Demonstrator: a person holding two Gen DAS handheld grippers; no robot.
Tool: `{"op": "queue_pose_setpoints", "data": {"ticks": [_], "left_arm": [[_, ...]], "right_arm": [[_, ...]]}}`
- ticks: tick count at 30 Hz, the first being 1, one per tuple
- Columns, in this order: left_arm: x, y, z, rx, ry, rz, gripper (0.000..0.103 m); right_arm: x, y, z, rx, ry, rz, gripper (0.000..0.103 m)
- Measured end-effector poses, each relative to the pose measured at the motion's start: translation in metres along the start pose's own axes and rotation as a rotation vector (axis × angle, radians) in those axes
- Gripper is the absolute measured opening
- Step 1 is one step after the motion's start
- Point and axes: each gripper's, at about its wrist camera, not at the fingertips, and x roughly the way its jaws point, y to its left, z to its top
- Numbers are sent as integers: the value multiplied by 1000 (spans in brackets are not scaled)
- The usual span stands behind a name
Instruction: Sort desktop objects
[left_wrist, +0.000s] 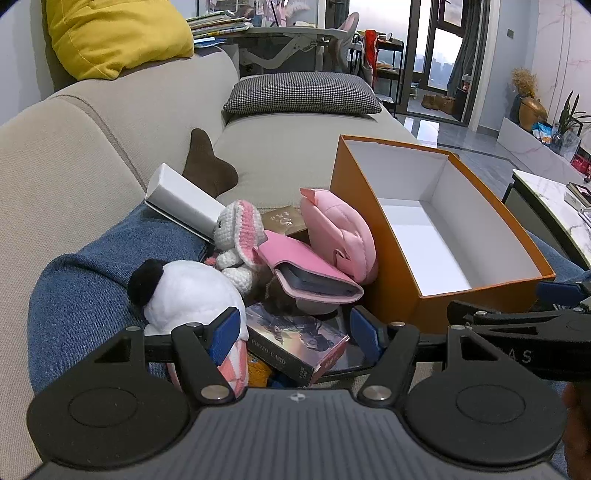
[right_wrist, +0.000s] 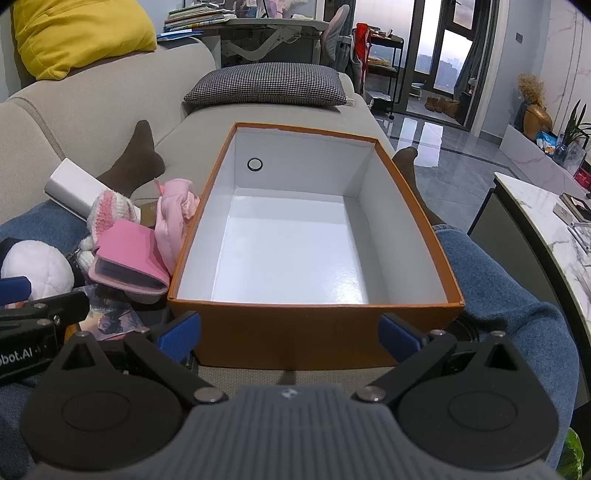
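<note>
Risk: heap on lap stacked loosely; pulling one item likely to topple neighbours off the jeans (left_wrist: 92, 280) onto the sofa (left_wrist: 110, 122). Risk: box (right_wrist: 314, 328) perched on legs, liable to tip if rim knocked. Left gripper (left_wrist: 293, 332) spread wide, nothing between pads. Right gripper (right_wrist: 290, 332) likewise wide, empty, near wall of box just ahead. From left gripper: card pack (left_wrist: 295, 343) directly below at 12 o'clock, plush (left_wrist: 192, 295) at 10, wallet (left_wrist: 314, 273) at 12 beyond, box at 2. Box interior bare.

Glossy white-lined cardboard box (right_wrist: 417, 221), fluffy plush panda (left_wrist: 188, 291), crocheted yarn rabbit (left_wrist: 240, 229).
</note>
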Motion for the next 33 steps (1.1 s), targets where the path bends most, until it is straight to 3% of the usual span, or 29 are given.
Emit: {"op": "queue_pose_setpoints", "data": {"ticks": [8,13,16,21,27,33], "left_arm": [[0,5,5,-1,10,-23,77],[-6,21,15,-17,22,-60,77],[-12,35,24,-32,25,-77,69],[-11,55,37,-42,69,-90,58],[6,64,53,-61,141,-132,46],[41,61,74,-98,229,-219,46]], "right_arm": [[1,4,3,-13,0,5,102],[-5,9,11,-52,-47,57,102],[-7,12,19,-78,-78,98,101],[-3,26,37,-130,-66,193,77],[8,51,48,-221,-33,284,56],[26,61,71,-288,16,335,49]]}}
